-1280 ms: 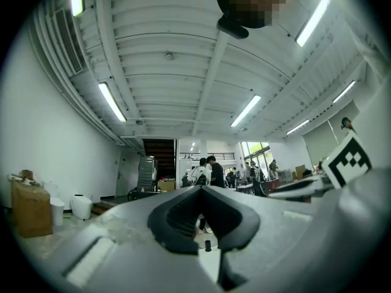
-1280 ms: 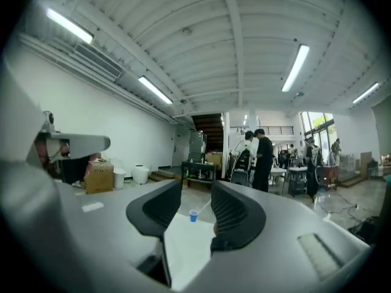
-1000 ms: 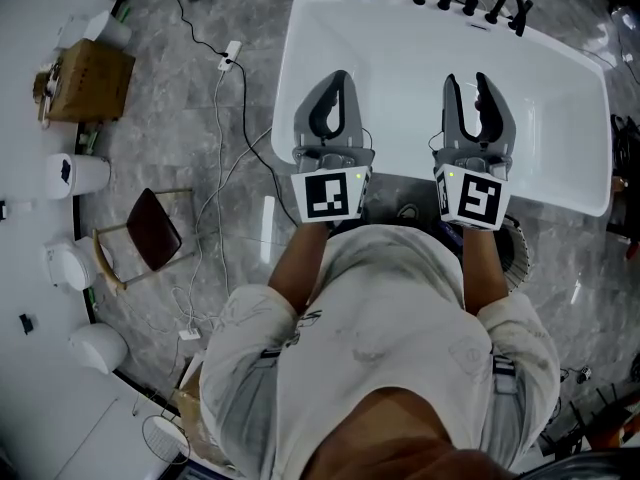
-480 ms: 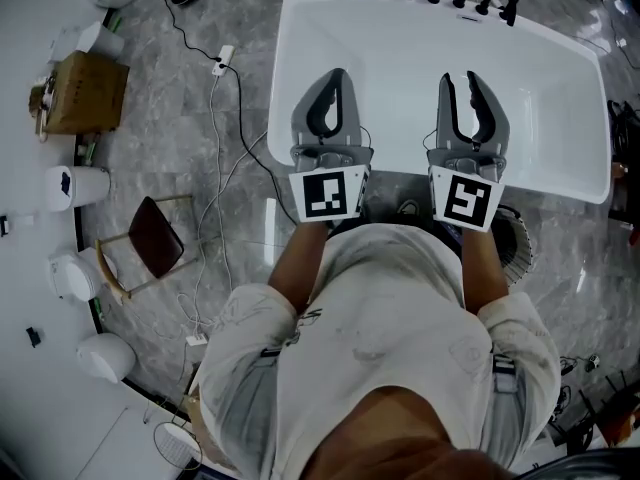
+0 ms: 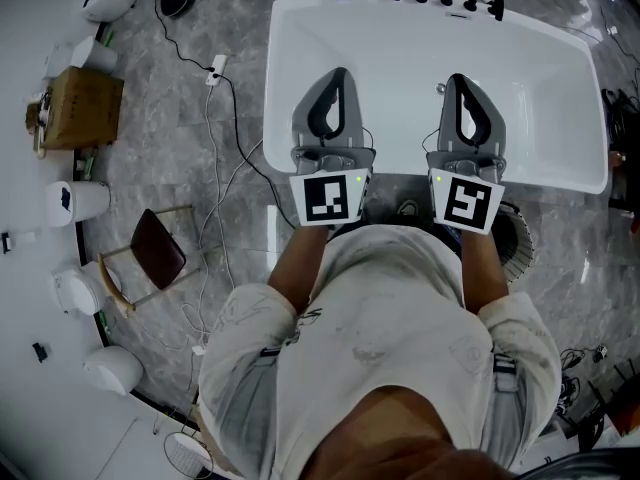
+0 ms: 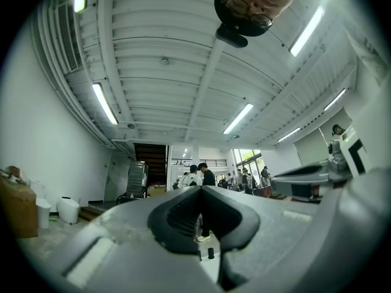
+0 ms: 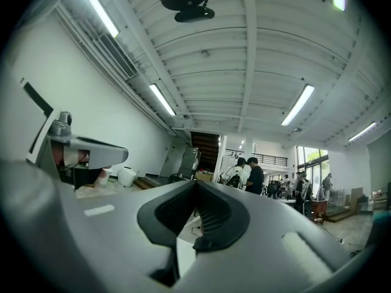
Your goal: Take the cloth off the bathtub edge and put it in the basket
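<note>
Evidently nothing done: left gripper (image 5: 334, 74) jaws together, empty; right gripper (image 5: 460, 80) jaws just closed on nothing. Dark patch (image 5: 405, 209) behind fingertips, on white glossy bathtub (image 5: 290, 38) near rim, maybe cloth; grasp, drop into ribbed basket (image 5: 517, 240) remain.

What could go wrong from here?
No cloth shows on the bathtub rim, so the reach may go blind. The right gripper has just been closing on nothing and the left gripper is shut: both must reopen. The basket is half hidden beside the right arm; a drop could miss.
</note>
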The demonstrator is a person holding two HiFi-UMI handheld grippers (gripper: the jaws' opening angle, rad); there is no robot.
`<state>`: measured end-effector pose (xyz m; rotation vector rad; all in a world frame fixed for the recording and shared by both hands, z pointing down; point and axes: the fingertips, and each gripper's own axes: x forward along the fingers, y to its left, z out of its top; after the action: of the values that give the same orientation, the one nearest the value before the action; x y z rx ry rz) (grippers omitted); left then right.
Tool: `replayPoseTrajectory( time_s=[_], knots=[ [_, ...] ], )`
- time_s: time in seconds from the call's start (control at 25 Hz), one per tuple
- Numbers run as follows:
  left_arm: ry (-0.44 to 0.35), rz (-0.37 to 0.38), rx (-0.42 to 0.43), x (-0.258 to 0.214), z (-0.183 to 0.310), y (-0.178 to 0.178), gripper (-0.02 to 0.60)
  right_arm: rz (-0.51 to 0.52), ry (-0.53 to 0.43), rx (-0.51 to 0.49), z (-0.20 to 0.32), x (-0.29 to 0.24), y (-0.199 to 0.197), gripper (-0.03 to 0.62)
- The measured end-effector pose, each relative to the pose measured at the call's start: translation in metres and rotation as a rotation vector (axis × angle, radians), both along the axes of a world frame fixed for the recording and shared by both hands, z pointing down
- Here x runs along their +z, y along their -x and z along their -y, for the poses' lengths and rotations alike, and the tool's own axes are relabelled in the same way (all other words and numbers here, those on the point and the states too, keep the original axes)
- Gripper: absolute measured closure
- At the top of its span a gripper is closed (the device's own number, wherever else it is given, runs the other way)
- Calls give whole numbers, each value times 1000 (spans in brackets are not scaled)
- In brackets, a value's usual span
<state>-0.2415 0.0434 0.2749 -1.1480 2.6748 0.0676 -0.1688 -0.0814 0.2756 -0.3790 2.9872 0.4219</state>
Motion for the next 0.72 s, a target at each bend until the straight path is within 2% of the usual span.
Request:
replayPoseTrajectory(
  time_s=[0.72],
  knots=[
    [-1,16,13,-3,4,2,580,-29,28,9,5,7,4,592]
  ],
)
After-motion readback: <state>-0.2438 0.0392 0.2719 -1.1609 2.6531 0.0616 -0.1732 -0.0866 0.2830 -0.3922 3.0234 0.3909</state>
